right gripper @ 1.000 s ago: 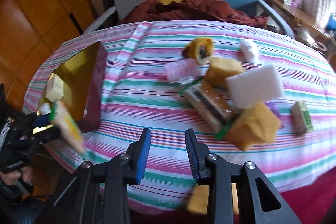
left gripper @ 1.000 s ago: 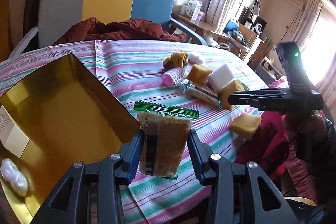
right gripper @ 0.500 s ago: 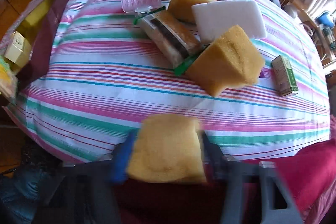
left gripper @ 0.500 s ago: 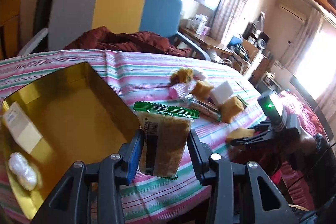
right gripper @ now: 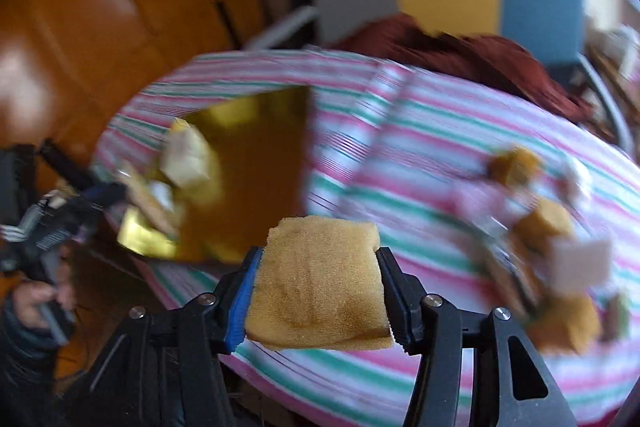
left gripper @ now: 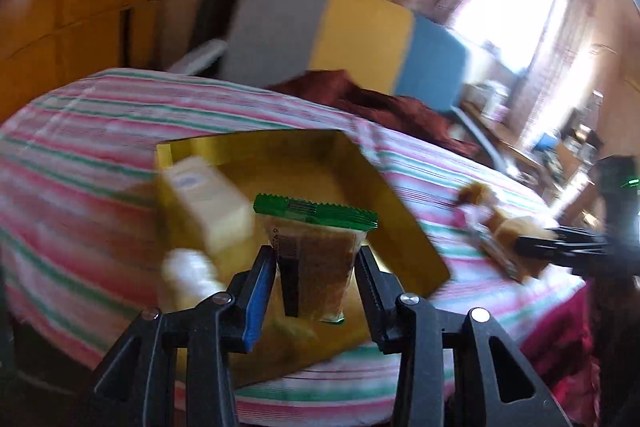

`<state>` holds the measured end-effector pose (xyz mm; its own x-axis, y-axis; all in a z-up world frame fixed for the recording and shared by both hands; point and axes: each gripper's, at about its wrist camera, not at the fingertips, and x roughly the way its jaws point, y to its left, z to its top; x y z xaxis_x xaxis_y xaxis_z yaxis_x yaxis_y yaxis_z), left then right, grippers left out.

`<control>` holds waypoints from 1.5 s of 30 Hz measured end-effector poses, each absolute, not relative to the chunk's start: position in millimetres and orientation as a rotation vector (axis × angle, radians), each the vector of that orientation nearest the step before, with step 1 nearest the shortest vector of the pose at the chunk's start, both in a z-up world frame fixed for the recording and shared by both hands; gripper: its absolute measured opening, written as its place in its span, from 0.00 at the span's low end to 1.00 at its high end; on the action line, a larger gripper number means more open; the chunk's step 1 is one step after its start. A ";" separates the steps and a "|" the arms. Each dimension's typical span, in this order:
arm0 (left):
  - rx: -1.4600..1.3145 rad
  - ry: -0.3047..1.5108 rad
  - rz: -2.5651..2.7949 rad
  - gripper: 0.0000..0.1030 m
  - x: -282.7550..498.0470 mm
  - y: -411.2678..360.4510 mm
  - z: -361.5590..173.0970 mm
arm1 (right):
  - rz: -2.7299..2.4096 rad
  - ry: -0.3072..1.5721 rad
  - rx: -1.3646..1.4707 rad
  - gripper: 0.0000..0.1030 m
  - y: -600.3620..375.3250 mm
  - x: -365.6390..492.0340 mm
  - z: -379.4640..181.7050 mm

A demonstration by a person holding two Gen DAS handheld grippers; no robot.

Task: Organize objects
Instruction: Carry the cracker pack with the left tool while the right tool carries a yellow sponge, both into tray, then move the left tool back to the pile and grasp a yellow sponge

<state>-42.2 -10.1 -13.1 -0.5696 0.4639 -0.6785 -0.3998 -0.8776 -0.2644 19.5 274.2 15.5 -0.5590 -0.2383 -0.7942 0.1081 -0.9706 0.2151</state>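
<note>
The left gripper (left gripper: 316, 267) has its jaws clenched on a snack packet (left gripper: 314, 259), hanging over the gold box (left gripper: 400, 215) just ahead. The right gripper's (right gripper: 318, 283) jaws squeeze a yellow sponge (right gripper: 320, 279), the box ahead to their left. Lower the packet well inside before releasing, clear of the carton (left gripper: 208, 203).

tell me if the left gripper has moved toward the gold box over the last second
Yes. The left gripper, shut on the snack packet, has swung left: the packet now hangs in front of the gold box, no longer over the striped tablecloth beside it.
</note>
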 end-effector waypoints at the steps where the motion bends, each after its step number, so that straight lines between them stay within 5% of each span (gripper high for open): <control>1: -1.102 -0.112 2.449 0.43 -45.5 -17.9 -15.1 | -2.575 -0.201 1.334 0.57 257.3 8.0 17.7; 2: -1.123 -0.113 2.468 0.47 -47.8 -22.9 -16.9 | -2.565 -0.198 1.323 0.58 245.0 1.4 16.4; 4: -1.154 -0.135 2.497 0.50 -50.1 -35.7 -19.8 | -2.516 -0.222 1.316 0.76 223.9 -13.6 14.6; 7: -1.176 -0.182 2.536 0.65 -51.4 -52.0 -21.2 | -2.446 -0.273 1.289 0.81 198.9 -28.1 11.4; 11: -1.176 -0.282 2.582 0.66 -48.1 -75.0 -22.8 | -2.402 -0.266 1.315 0.82 178.8 -32.0 1.6; 17: -1.141 -0.237 2.694 0.66 -45.3 -71.7 -19.9 | -2.483 -0.122 1.297 0.99 160.5 -17.7 -8.5; 24: -1.061 -0.051 2.828 0.66 -33.1 -44.0 -8.3 | -2.795 0.150 1.055 1.00 151.7 11.6 -1.8; 30: -1.136 -0.124 2.752 0.66 -33.7 -36.9 -14.6 | -2.886 0.087 1.097 1.00 161.9 14.6 -11.2; 36: -1.113 -0.014 2.747 0.65 -24.2 -16.2 -16.5 | -2.847 -0.095 1.093 1.00 181.8 20.9 -16.6; 45: -1.131 0.099 2.690 0.65 -18.7 13.2 -21.5 | -2.839 -0.128 1.091 1.00 195.6 30.7 -22.3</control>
<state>-18.7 13.2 -21.5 -0.6792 0.1768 -0.7123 -0.2285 -0.9732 -0.0237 30.7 195.6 -22.3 -0.7390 -0.1210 -0.6628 0.0608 -0.9917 0.1133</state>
